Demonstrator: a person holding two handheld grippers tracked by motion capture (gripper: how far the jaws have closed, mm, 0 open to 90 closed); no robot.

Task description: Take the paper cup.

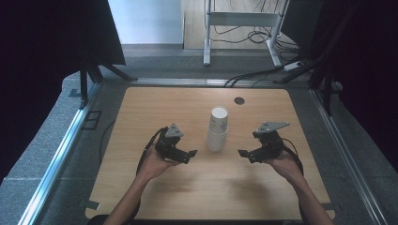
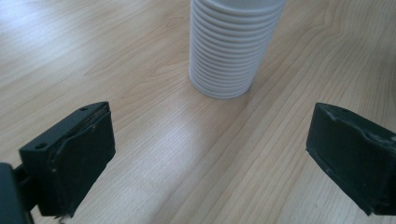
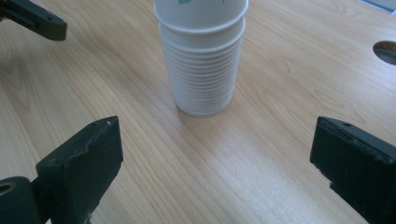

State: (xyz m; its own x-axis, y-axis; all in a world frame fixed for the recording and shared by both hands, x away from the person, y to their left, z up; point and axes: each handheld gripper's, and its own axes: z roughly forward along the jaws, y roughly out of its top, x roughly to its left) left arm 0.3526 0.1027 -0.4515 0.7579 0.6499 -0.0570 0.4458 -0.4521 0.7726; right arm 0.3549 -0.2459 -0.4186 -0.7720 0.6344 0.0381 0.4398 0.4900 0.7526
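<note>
A stack of cups (image 1: 218,130) stands upright mid-table (image 1: 141,197), directly between the left gripper (image 1: 192,153) and right gripper (image 1: 241,153), both with jaws wide apart, holding nothing, about equally near

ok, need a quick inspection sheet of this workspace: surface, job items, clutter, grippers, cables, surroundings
Surface: light wooden table, bare, with a round dark grommet hole near its far edge.
Job's things: upright stack of white ribbed paper cups at mid-table, between the two grippers, touching neither.
Clutter: nothing seen.
Grippers: left gripper open, fingers apart with nothing between them; right gripper open, also holding nothing. Both point toward the cup stack.
Cables: black cable trailing from the left gripper; loose cables on the floor beyond the table.
Surroundings: grey carpet, white metal frame, black curtains at both sides.
</note>
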